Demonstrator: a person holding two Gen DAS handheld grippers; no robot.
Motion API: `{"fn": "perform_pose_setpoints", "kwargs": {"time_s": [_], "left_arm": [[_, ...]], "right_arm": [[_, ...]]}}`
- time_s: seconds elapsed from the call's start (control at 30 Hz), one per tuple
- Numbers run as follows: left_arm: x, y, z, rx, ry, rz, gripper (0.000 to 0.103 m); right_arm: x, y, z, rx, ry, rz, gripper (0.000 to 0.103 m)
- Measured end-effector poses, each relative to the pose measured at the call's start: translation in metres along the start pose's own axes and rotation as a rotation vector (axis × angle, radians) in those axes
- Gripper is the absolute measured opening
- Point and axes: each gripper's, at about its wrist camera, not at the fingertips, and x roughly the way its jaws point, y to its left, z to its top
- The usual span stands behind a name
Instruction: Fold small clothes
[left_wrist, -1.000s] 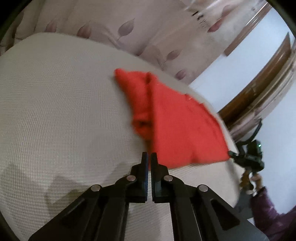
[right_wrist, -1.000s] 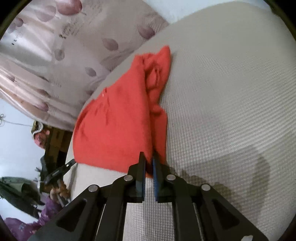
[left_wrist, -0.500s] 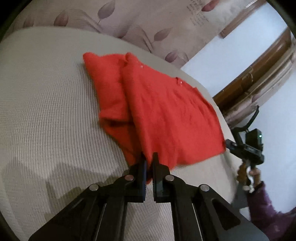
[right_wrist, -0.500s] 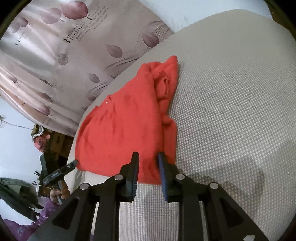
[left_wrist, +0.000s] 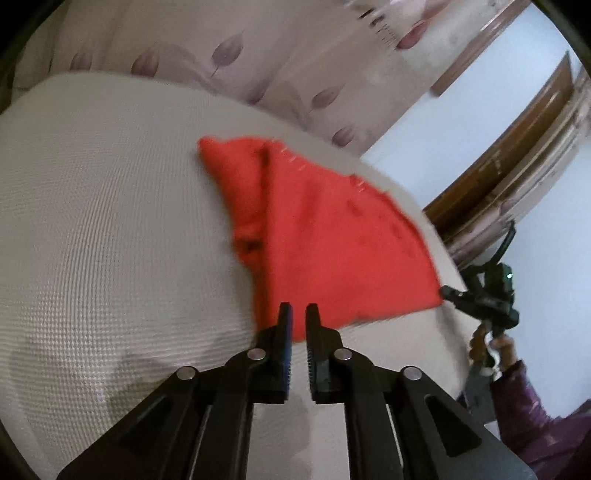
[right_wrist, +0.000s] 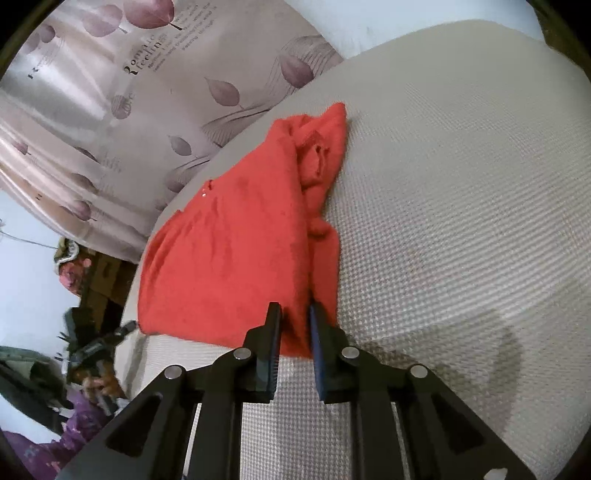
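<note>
A red garment (left_wrist: 332, 240) lies folded on the pale textured bed (left_wrist: 92, 221). A second ago both claws pinched its near edge. Now the left claw (left_wrist: 298, 312) is opening, freeing the cloth; the right claw (right_wrist: 295, 314) is closing around the hem, not yet pinching.
</note>
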Motion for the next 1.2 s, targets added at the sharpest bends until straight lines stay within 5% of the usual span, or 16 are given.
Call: {"fn": "perform_pose_setpoints", "kwargs": {"time_s": [0.1,0.13,0.23,0.4,0.57,0.67,0.8,0.87,1.1,1.2], "left_arm": [[-0.01,-0.025,0.014,0.056,-0.088,0.003,0.049],[-0.007,-0.03,0.022,0.069,-0.104,-0.029,0.053],[0.03,-0.045,0.052,0.089,-0.071,-0.083,0.053],[0.101,-0.041,0.092,0.078,-0.022,-0.06,0.053],[0.126,0.01,0.103,-0.063,-0.038,0.056,0.053],[0.124,0.041,0.1,-0.162,-0.083,-0.01,0.045],[0.122,0.039,0.102,-0.156,-0.091,-0.005,0.039],[0.113,0.029,0.101,-0.138,-0.124,0.008,0.04],[0.057,-0.004,0.083,0.029,-0.265,0.228,0.086],[0.051,-0.005,0.075,0.063,-0.253,0.282,0.088]], "right_arm": [[-0.018,0.013,0.005,-0.036,-0.059,-0.038,0.018],[-0.022,0.019,0.007,-0.051,-0.075,-0.044,0.018],[-0.024,0.038,0.02,-0.101,-0.112,-0.021,0.018],[0.023,0.067,0.064,-0.196,-0.073,-0.014,0.018],[0.082,0.065,0.1,-0.239,-0.01,-0.062,0.018],[0.095,0.03,0.117,-0.142,-0.022,-0.099,0.011],[0.092,-0.002,0.117,0.015,-0.045,0.034,0.007],[0.087,-0.005,0.115,0.054,-0.046,0.062,0.013],[0.035,0.057,0.084,-0.16,-0.162,0.005,0.022],[0.03,0.085,0.054,-0.292,-0.171,-0.085,0.027]]}}
